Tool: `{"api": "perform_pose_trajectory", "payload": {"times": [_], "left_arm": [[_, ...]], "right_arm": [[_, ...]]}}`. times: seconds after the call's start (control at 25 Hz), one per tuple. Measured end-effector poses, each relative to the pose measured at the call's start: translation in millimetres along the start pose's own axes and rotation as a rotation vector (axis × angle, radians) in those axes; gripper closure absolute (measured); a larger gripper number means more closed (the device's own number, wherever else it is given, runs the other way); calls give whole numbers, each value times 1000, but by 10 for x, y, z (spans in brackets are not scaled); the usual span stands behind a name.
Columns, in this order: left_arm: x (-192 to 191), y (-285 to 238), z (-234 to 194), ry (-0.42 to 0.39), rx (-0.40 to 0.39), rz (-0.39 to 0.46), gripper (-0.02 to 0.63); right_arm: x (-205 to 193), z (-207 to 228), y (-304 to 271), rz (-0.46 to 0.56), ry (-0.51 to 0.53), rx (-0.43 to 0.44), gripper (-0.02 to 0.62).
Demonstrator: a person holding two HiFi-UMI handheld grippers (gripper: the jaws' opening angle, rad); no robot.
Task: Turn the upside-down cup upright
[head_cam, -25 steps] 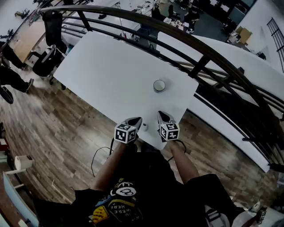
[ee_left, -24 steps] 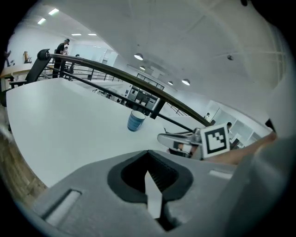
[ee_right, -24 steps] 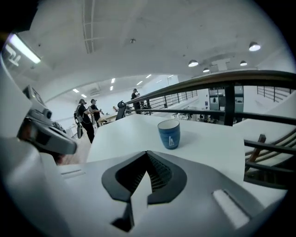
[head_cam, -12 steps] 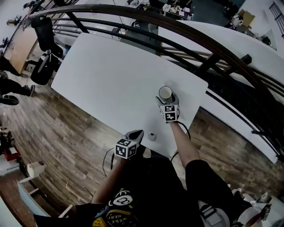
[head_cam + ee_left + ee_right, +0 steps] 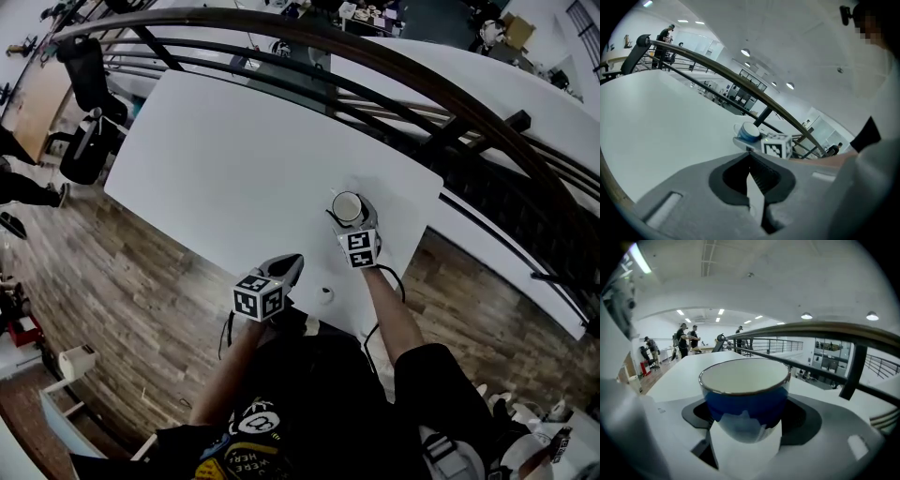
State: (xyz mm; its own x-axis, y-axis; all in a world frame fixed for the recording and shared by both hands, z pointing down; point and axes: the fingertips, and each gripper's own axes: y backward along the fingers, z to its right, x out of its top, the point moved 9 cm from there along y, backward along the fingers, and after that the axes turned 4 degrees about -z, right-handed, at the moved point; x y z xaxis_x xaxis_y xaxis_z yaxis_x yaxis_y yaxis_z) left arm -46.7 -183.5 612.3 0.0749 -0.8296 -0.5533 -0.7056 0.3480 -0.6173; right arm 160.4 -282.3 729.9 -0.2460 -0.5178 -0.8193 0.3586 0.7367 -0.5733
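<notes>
Left gripper (image 5: 287, 265): jaws shut on nothing, parked over the near edge of the white table (image 5: 216, 159), apart from the work. Small round thing (image 5: 324, 294) on the table between the two grippers; too small to identify. Cup (image 5: 347, 206): stands near the table's right corner, straight ahead of the right gripper (image 5: 353, 222). That is the nearer hand by far; its jaws are opening, set wide to either side of the cup body, and the pads show no squeeze. Cup axis reads vertical, blue band over white, with the white hollow facing up in the right gripper view, so I judge it already mouth-up. Writing: none legible on the cup; the marker cube (image 5: 360, 249) carries square patterns only.
</notes>
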Motion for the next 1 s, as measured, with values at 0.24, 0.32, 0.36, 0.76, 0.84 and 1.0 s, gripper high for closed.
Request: {"api": "perform_pose_trajectory", "payload": {"times": [0.24,0.32,0.36,0.76,0.84,1.0], "left_arm": [[744,-146,175,-30,-128,62,390],[796,-235,261,-84,-129,21,374],[789,-274,302,-104,-129,-1,374],[694,-342,364,63,-326,-9,561],[773,-305,318,72,-333,34,561],[926,-204,233,108,-375,115,561]], "right_arm": [[641,-558,822,94,249,40,198],[795,-703,1029,98,340,20,196],[851,-767,1124,96,389,0,196],[860,-828,1656,117,499,-60,195],[806,-680,1770,179,286,-1,196],[669,-284,1937,333,-414,163,196]]}}
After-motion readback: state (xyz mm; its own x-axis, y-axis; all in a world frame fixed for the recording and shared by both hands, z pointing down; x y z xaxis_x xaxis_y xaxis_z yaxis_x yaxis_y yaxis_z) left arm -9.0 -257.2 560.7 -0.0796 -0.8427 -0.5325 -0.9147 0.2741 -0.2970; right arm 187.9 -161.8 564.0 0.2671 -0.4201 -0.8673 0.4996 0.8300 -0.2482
